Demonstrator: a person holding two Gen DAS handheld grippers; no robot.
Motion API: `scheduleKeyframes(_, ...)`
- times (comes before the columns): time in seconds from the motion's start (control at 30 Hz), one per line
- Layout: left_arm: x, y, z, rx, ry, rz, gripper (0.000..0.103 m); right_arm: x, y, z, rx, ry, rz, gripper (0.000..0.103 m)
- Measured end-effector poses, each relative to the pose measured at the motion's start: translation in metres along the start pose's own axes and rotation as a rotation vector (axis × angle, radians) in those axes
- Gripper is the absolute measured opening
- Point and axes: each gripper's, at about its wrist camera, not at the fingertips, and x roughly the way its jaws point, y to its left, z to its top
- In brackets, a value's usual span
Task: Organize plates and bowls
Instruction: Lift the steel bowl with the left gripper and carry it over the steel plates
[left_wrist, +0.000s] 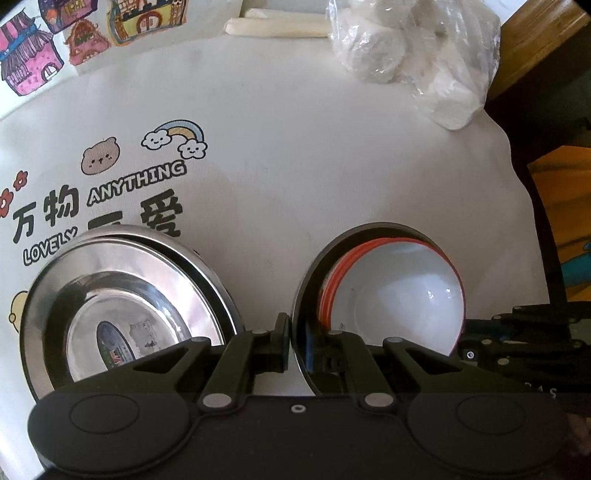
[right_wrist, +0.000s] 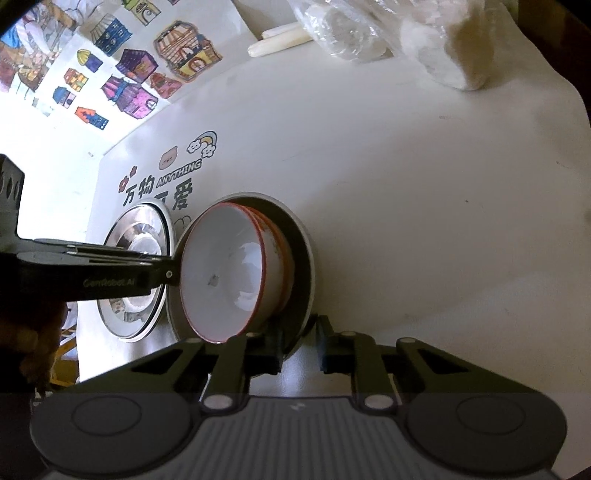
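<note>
The white cloth (left_wrist: 295, 166) over the bench carried cartoon print reading "ANYTHING", "LOVELY" and the Chinese characters "万物" and "爱", while the left gripper (right_wrist: 173, 274), seen side-on, bore the faint brand "GenRobot.AI".

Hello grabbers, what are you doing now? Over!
Left gripper and right gripper: jaws shut on grey plate rim. White bowls stacked inside. Nothing blocking.

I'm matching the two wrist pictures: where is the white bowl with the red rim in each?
Left wrist view: white bowl, lower right, inside the dark plate, beyond the claw.
Right wrist view: white bowl, left of centre, on the same plate.
Shared landmark: the "ANYTHING" print on the table.
</note>
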Motion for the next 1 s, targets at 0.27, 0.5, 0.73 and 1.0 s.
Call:
scheduleKeyframes(0.27,-0.002,0.001,0.002,-0.033,0.018,-0.025,0.006,-0.002,0.0,-0.003,0.03,0.002,-0.015,0.017)
scheduleKeyframes(0.5,-0.007,0.002,0.0,-0.055,0.016,-0.04,0.006,-0.006,0.0,-0.004,0.048,-0.004,-0.015,0.017)
scheduleKeyframes(0.73,-0.022,0.009,-0.002,-0.074,-0.011,-0.052,0.006,-0.013,0.007,-0.002,0.037,-0.014,-0.009,0.017)
scheduleKeyframes(1.0,-0.039,0.019,-0.006,-0.105,-0.043,-0.059,0.006,-0.018,0.022,0.002,0.011,-0.019,-0.003,0.017)
